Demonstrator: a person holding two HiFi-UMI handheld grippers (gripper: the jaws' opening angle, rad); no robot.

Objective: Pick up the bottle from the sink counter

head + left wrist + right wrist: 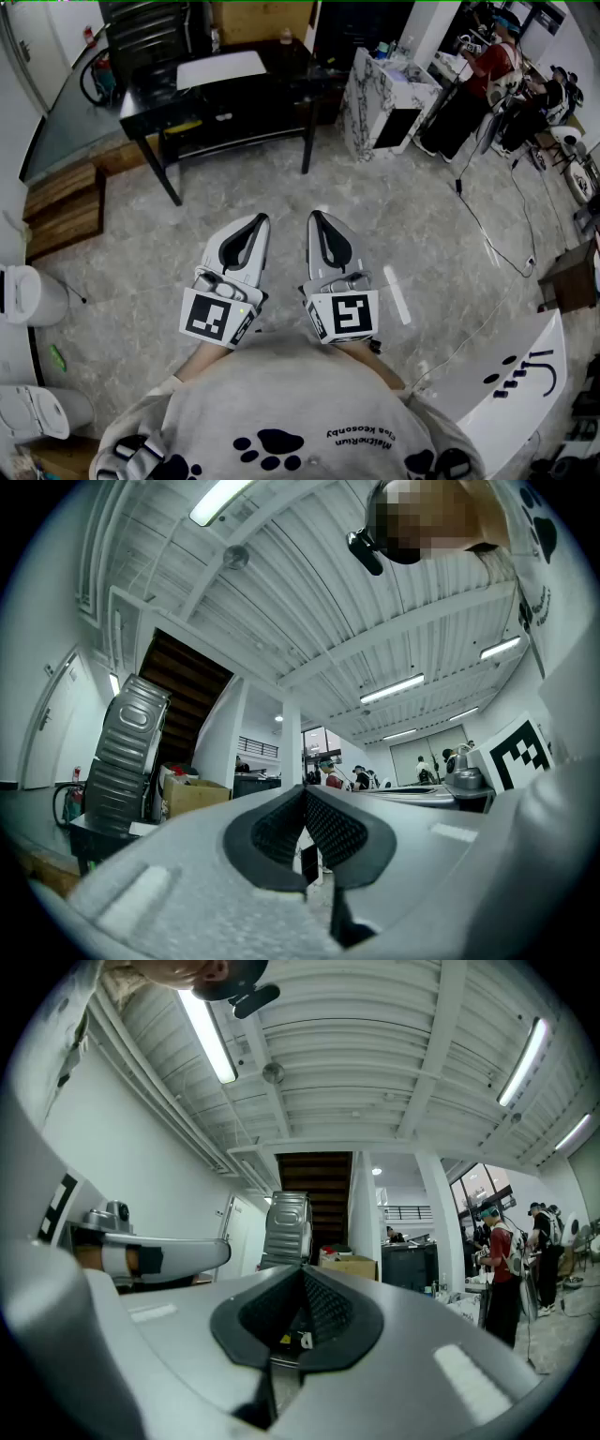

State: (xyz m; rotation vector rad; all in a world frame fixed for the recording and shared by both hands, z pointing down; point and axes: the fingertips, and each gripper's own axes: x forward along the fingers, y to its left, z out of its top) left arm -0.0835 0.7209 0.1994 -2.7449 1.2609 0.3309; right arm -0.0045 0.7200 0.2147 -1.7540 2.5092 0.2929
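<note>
I hold both grippers close to my chest, side by side, pointing forward over the grey stone floor. In the head view the left gripper (260, 219) and the right gripper (316, 217) are both shut, with nothing between their jaws. The left gripper view shows its tips (305, 794) touching, and so does the right gripper view (302, 1273). A marbled white counter (364, 105) stands far ahead on the right with small items on top. I cannot make out the task's bottle there. Two small bottles (216, 38) stand on the black table.
A black table (157, 94) with a white sheet stands ahead on the left. Wooden steps (64, 208) and white toilets (30, 294) line the left side. A white counter (525, 380) sits at lower right. Cables (506, 246) cross the floor, and people (487, 75) work at back right.
</note>
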